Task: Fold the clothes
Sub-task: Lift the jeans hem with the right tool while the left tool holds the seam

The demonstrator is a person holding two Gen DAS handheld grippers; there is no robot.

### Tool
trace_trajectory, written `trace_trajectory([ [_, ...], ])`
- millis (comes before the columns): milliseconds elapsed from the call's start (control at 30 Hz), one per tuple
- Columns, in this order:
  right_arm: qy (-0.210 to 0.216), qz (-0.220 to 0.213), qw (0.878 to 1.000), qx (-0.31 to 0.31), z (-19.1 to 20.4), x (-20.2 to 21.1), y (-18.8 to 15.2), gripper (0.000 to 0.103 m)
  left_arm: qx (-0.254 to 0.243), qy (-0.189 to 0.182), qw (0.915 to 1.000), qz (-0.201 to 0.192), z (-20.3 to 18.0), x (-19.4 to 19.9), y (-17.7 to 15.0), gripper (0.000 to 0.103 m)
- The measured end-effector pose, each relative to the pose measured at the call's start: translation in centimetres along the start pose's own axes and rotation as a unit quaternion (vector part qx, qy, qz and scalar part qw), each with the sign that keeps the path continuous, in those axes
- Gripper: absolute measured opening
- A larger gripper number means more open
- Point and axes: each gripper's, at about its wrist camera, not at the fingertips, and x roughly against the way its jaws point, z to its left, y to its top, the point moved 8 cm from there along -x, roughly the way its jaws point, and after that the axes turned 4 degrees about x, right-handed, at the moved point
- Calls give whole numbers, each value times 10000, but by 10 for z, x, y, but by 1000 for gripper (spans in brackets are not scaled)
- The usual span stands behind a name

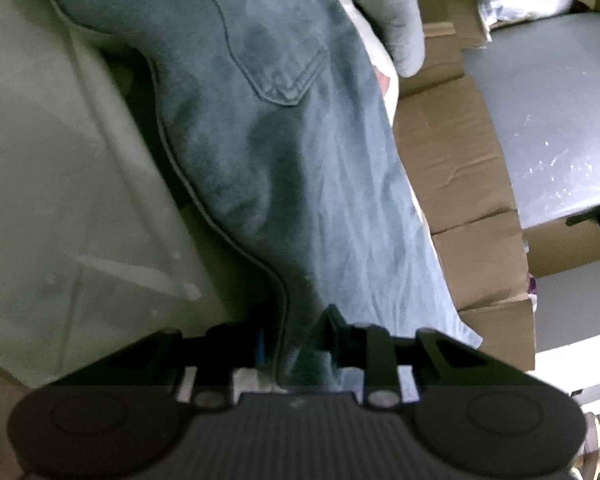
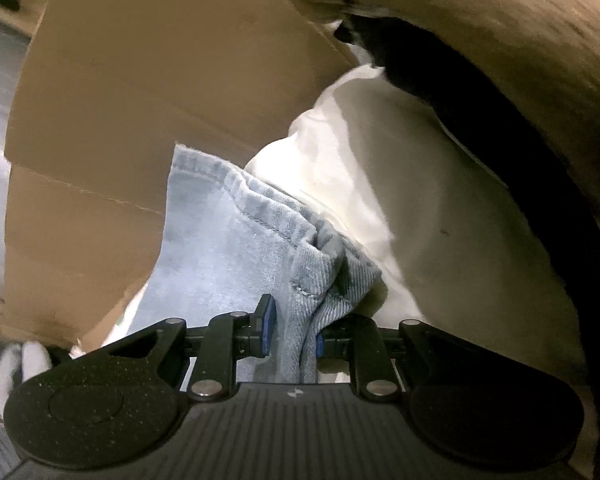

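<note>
Left claw (image 1: 296, 344) pinches the jeans (image 1: 268, 128) at a seam edge, denim stretching away taut, back pocket (image 1: 288, 68) showing, cardboard boxes (image 1: 460, 184) to the right. Right claw (image 2: 290, 334) is clamped on a bunched hem of the same jeans (image 2: 228, 248), white cloth (image 2: 400, 200) beyond. Looks mid-fold, garment held up; next, both ends need bringing together evenly.
</note>
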Motion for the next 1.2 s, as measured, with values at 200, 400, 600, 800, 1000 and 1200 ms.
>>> trace_trajectory([
  [200, 42, 113, 9999, 10, 2, -1, 5, 18, 65, -129, 9999, -51, 2, 0, -7, 26],
  [400, 61, 108, 9998, 123, 7, -1, 8, 7, 123, -194, 9997, -110, -1, -7, -19, 22],
  [600, 201, -50, 9996, 177, 24, 12, 15, 6, 207, -182, 9994, -185, -7, -3, -23, 19],
  [800, 353, -202, 9991, 108, 37, 31, 20, 5, 433, 102, 9988, -204, -16, 27, -19, 17],
  [1000, 428, -316, 9984, -202, 45, 55, 22, 5, 276, 450, 9985, -169, -36, 54, -8, 16],
  [1200, 398, -210, 9988, -178, 27, 94, 9, 5, 148, 778, 9969, -13, -43, 65, -15, 16],
])
